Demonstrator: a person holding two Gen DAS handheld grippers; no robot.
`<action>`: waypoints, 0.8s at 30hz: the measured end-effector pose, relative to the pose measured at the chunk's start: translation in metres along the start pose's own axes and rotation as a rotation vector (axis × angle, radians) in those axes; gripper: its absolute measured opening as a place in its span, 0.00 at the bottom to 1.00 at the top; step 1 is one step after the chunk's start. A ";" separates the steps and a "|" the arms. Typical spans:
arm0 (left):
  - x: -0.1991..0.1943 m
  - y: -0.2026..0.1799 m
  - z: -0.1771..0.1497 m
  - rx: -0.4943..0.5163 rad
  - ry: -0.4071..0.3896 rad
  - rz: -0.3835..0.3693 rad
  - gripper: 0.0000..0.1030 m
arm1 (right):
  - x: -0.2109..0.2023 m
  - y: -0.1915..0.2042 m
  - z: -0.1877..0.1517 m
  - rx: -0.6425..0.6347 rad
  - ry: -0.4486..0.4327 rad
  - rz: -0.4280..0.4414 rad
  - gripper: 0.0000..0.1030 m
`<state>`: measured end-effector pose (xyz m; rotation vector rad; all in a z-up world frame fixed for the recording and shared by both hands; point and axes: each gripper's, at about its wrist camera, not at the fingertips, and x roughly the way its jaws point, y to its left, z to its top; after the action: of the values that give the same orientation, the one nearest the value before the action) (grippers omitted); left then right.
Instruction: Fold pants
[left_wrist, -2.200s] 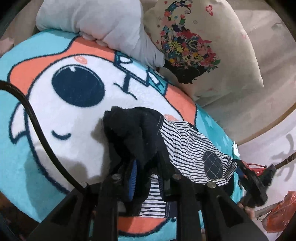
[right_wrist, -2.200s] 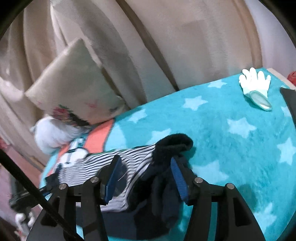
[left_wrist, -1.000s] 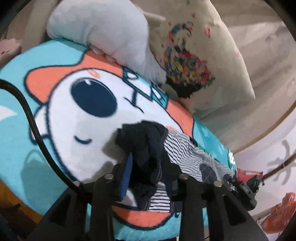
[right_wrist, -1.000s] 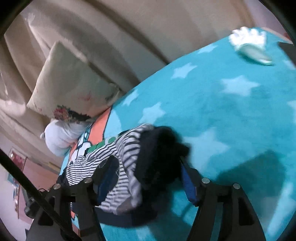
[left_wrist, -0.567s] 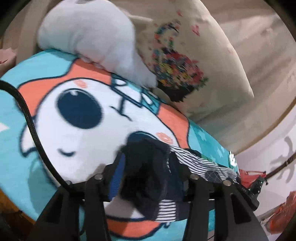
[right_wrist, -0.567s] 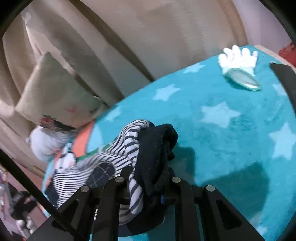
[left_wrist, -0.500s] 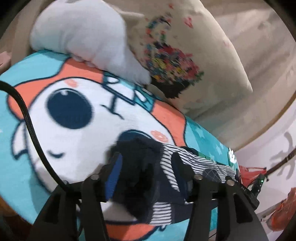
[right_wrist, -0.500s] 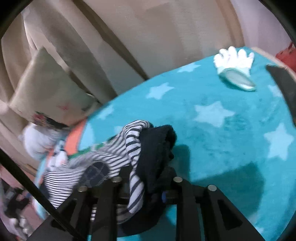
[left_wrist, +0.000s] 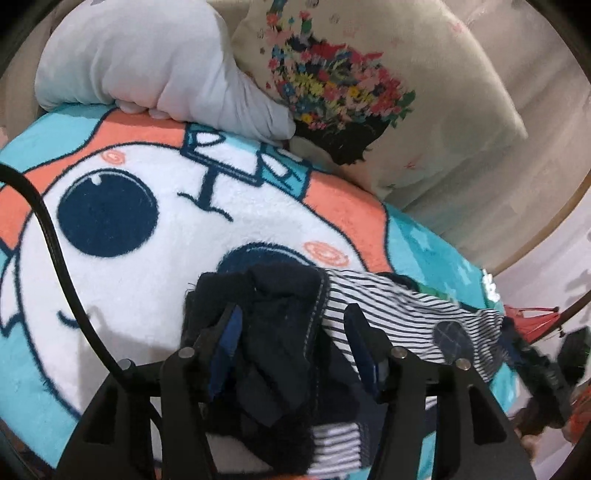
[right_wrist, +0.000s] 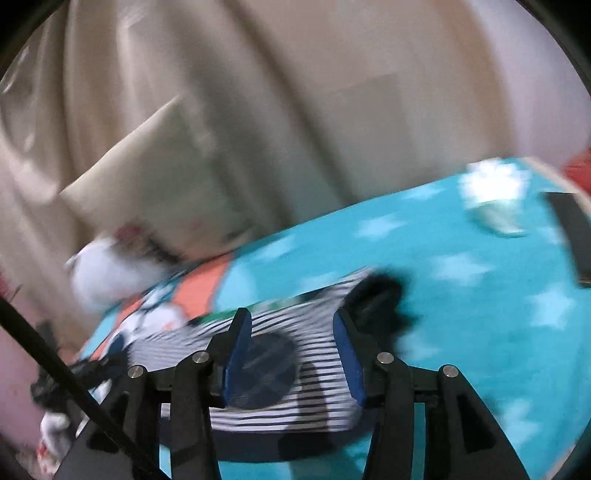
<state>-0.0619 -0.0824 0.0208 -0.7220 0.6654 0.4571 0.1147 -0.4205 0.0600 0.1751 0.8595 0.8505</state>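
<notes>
Your left gripper (left_wrist: 291, 332) has its jaws spread wide, with the dark bunched end of the pants (left_wrist: 280, 332) sitting loosely between them and gripped by nothing. Your right gripper (right_wrist: 291, 343) is just as far open, hovering above the striped panel and its dark round patch (right_wrist: 266, 365) without holding any cloth; that view is smeared by motion, so judge contact there with care. The pants lie on the teal cartoon blanket (left_wrist: 110, 266), the dark cuff over the character's white face and the striped part running off toward the starred teal area. This looks like the moment of letting a fold go, so lift both tongs straight up and clear of the cloth, since a fingertip snagging the fleecy dark edge would drag the layer open again. Once clear, press the bundle flat and square the striped edge against the dark one before you take hold for another fold. Keep the trailing cable (left_wrist: 55, 258) away from the garment. On the blanket, above the face, bold dark letters sit in a teal panel (left_wrist: 240, 162), but they are partly hidden by the grey cushion (left_wrist: 147, 59) and I cannot read them; the floral pillow (left_wrist: 351, 92) shows no words.
</notes>
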 end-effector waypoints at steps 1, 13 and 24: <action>-0.008 -0.002 0.000 -0.001 -0.012 -0.005 0.54 | 0.018 0.011 -0.002 -0.010 0.053 0.059 0.48; -0.022 -0.058 0.005 0.109 -0.001 -0.059 0.62 | 0.037 -0.049 0.004 0.091 0.046 -0.155 0.35; 0.083 -0.195 0.021 0.299 0.232 -0.261 0.67 | -0.050 -0.114 -0.010 0.279 -0.064 -0.051 0.62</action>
<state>0.1205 -0.1848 0.0631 -0.5706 0.8231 0.0305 0.1565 -0.5342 0.0308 0.4207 0.9168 0.6709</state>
